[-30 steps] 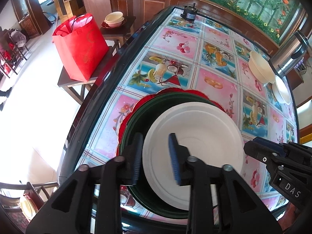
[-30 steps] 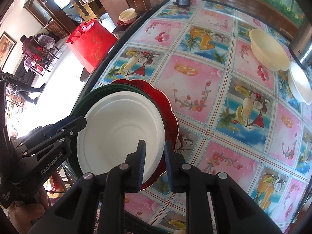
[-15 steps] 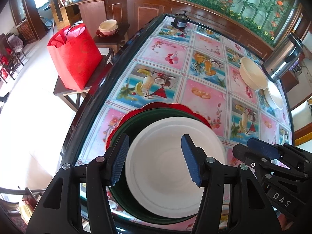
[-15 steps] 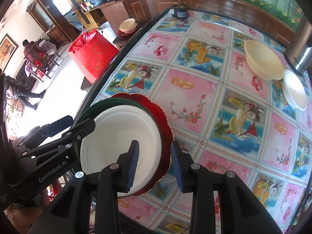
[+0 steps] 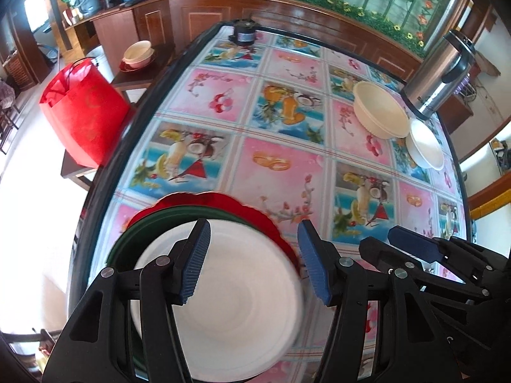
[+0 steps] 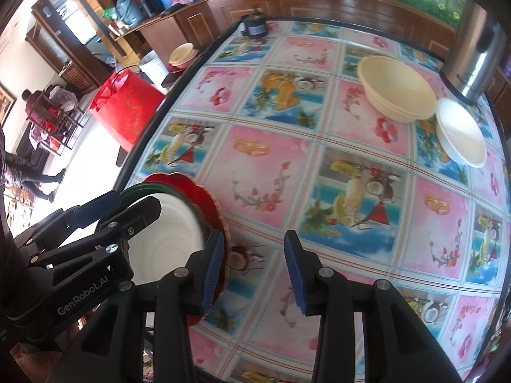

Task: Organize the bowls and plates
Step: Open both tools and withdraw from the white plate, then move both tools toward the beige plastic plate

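Note:
A white plate [image 5: 236,306] lies on a green plate [image 5: 179,218], which rests on a scalloped red plate [image 5: 223,199], at the table's near left. My left gripper [image 5: 254,239] hangs open above the white plate's far part, with nothing between its blue pads. My right gripper [image 6: 254,245] is just right of the stack [image 6: 179,223], over the bare tablecloth. Its jaws are opening and hold nothing. A cream bowl [image 6: 396,92] and a smaller white bowl [image 6: 460,137] stand side by side at the far right.
A steel flask [image 5: 444,73] stands behind the bowls, and a small black object [image 5: 244,32] sits at the far edge. Left of the table's dark rim [image 5: 105,172] are a red bag [image 5: 86,111], a side table with a bowl [image 5: 137,56], and a person [image 6: 19,172] standing.
Both grippers have opened and let go of the white plate's rim, and it now lies on the stack. Both have drawn off, the right one sideways past the stack onto the cloth.

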A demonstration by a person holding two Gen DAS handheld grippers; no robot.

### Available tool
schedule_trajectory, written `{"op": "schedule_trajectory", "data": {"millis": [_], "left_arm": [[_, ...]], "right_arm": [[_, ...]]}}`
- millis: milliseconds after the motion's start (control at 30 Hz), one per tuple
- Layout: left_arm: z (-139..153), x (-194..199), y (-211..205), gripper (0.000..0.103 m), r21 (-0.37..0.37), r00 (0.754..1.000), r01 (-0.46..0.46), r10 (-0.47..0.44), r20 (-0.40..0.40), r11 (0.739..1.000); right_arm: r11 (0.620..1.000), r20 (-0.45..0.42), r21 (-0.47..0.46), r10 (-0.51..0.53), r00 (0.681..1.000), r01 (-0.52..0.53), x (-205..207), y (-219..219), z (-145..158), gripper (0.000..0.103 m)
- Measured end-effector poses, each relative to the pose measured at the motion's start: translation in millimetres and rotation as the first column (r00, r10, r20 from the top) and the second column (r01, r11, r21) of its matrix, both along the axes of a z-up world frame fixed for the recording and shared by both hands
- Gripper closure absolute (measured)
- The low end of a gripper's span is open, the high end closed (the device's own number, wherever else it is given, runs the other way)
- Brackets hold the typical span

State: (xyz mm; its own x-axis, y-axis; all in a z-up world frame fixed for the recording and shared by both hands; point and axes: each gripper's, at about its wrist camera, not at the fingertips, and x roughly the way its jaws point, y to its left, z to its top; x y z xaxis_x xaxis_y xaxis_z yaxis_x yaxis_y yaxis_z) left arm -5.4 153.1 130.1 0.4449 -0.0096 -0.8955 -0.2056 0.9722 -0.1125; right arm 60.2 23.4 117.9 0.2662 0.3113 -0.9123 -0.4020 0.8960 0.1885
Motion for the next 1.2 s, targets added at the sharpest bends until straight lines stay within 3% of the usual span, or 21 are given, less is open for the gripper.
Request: {"op": "schedule_trajectory", "data": {"millis": [633, 900, 1200], "left_arm": [[-13, 95, -97, 0.046, 0.024, 0.993, 0.118, -0.118, -0.008, 0.993], [-21, 148, -127, 0.046, 0.022, 0.993, 0.114, -0.114, -0.013, 0.993], [-37, 198, -135, 0.046, -0.012, 0.998, 0.048, -0.048, -0.031, 0.999]], "right_arm": [[0.99, 0.001, 0.004, -0.142, 0.99, 0.142, 72, -97, -6, 0.062], [0.988, 0.033, 0.017, -0.154, 0.988, 0.153, 120, -128, -3, 0.062], [0.992, 0.064, 0.022, -0.126, 0.99, 0.125, 184, -148, -6, 0.062]]}}
